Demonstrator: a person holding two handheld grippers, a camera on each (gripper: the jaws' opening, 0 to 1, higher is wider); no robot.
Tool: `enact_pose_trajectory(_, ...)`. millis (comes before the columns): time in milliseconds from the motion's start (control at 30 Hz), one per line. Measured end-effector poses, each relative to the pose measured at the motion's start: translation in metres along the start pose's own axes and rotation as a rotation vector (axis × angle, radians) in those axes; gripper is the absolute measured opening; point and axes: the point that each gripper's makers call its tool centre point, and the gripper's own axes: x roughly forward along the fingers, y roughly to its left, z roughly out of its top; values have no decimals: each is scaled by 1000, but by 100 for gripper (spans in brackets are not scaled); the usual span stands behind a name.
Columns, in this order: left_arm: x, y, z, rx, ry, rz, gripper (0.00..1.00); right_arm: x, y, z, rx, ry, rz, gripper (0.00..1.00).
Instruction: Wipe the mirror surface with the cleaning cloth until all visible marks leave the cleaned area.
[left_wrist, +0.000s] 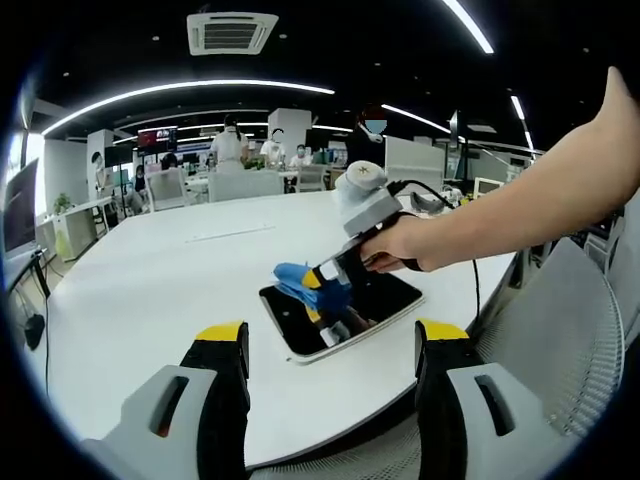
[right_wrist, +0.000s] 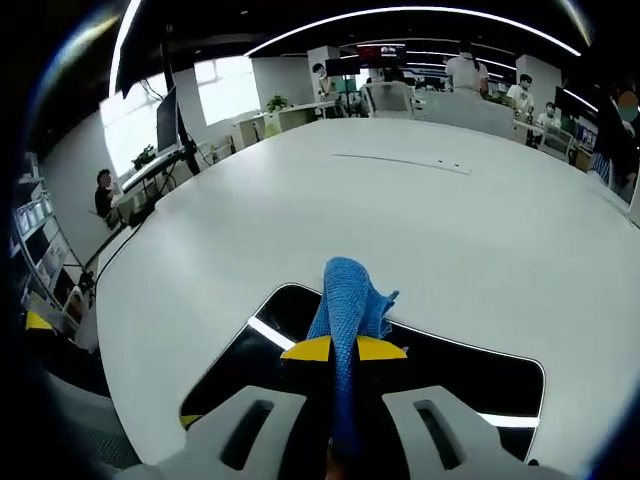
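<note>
Left gripper view has the big white table (left_wrist: 150, 270) with open room all round, the mirror (left_wrist: 345, 310) lying flat near its 5 o'clock edge — rigid, slick, likely fragile. Right gripper (right_wrist: 344, 350) clenches the soft, light blue cloth (right_wrist: 350, 295) on the glass; left gripper (left_wrist: 330, 345) hangs released, well apart

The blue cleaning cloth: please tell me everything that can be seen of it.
The blue cleaning cloth looks like a knitted or microfibre fabric, bunched into a narrow fold. The right gripper is shut on it, its yellow-tipped jaws pinching the fold, and the free end sticks out forward past the tips. The cloth is over the dark, glossy mirror, which lies flat on the white table; whether it presses on the glass I cannot tell. In the left gripper view it sits near the mirror's far left part.
</note>
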Motion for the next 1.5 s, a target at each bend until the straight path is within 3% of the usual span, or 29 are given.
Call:
enact_pose_trajectory(333,0,-1,0,0,0,-1,65,18,6,7,9,-5,41,1)
enact_pose_trajectory(700,1,-1,0,0,-2,-3,65,26,19,10,-71,7,58,1)
enact_pose_trajectory(1500,-1,0,0,-1,-1,1,65,13,44,-1,-218,64,133,1)
